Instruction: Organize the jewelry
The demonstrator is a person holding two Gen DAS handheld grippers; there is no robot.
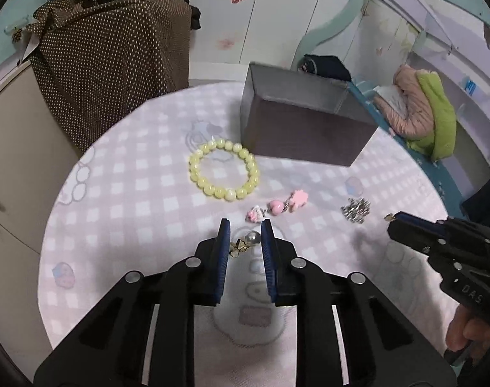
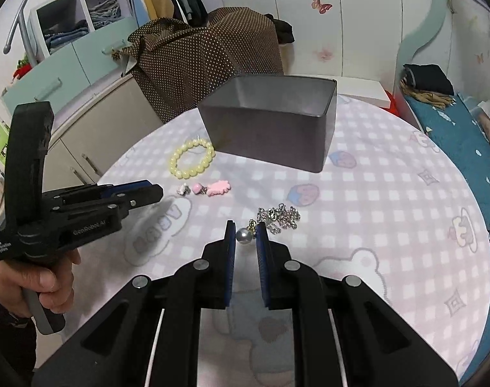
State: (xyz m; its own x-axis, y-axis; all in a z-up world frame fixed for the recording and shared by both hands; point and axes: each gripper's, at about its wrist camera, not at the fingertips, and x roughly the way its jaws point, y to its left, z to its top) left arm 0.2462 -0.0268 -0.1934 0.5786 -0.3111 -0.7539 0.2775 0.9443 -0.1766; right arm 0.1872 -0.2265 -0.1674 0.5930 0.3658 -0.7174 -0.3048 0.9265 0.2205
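Observation:
My left gripper is shut on a pearl earring with a gold flower, held just above the cloth. My right gripper is shut on a matching pearl earring. An open grey tin box stands at the back of the table; it also shows in the right wrist view. A yellow bead bracelet lies in front of the box. Pink charms lie between the bracelet and my left gripper. A silver chain lies just beyond my right gripper.
The round table has a pink checked cloth. A brown dotted garment hangs behind on the left. A bed with a blue cover and clothes is on the right. Cabinets stand at the left.

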